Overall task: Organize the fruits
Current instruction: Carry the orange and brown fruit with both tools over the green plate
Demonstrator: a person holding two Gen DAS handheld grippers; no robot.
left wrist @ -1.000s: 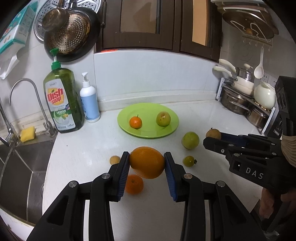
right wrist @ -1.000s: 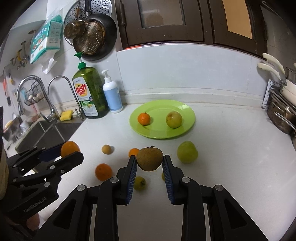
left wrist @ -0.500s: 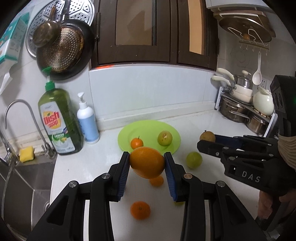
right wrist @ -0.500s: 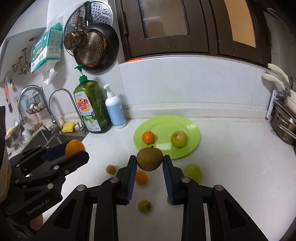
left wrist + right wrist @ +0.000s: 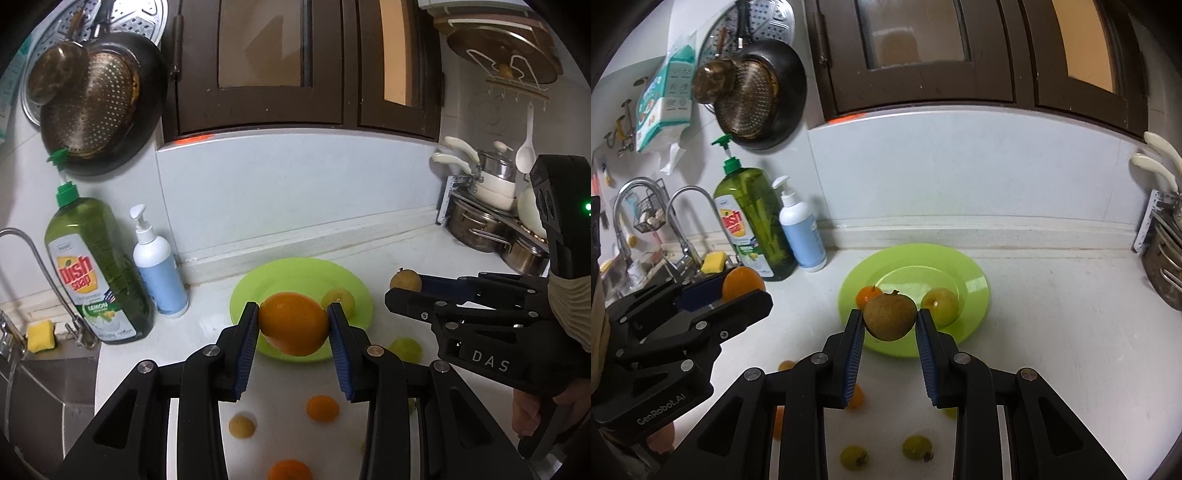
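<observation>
Two fruits are off the desk point(image 5: 1052, 332) at once. Your left hand-held gripper point(image 5: 292, 325) has its blue pads clamped on a large orange point(image 5: 293, 323); the orange is slightly oval, with its long axis running across from pad to pad and dipping a little toward the right one. Your right hand-held gripper point(image 5: 890, 317) is closed tight on a brown russet fruit point(image 5: 890, 315), which sits upright between the pads with its short stem pointing up. Both fruits hang over the near edge of the green plate point(image 5: 975, 280).

On the plate lie a small tangerine point(image 5: 868, 293), stem up, and a yellow-green apple point(image 5: 942, 304), apart from each other. Loose on the desk nearer you are a small orange point(image 5: 322, 408), a pale round fruit point(image 5: 242, 425), another orange point(image 5: 290, 470) at the bottom edge, and two little yellow-green fruits point(image 5: 918, 446) that lie close together.

The desk is white, scuffed in places, and meets a pale tiled wall. A green dish soap bottle point(image 5: 753, 225) and a white pump bottle point(image 5: 801, 229) stand upright side by side left of the plate, touching or nearly so. Further left are a yellow sponge point(image 5: 714, 262), curved taps point(image 5: 690, 221) and the sink point(image 5: 37, 398). A strainer and pan point(image 5: 757, 96) hang on the wall, dark wooden cabinet doors point(image 5: 923, 51) are above, and steel pots point(image 5: 480, 221) sit on a rack to the right.
</observation>
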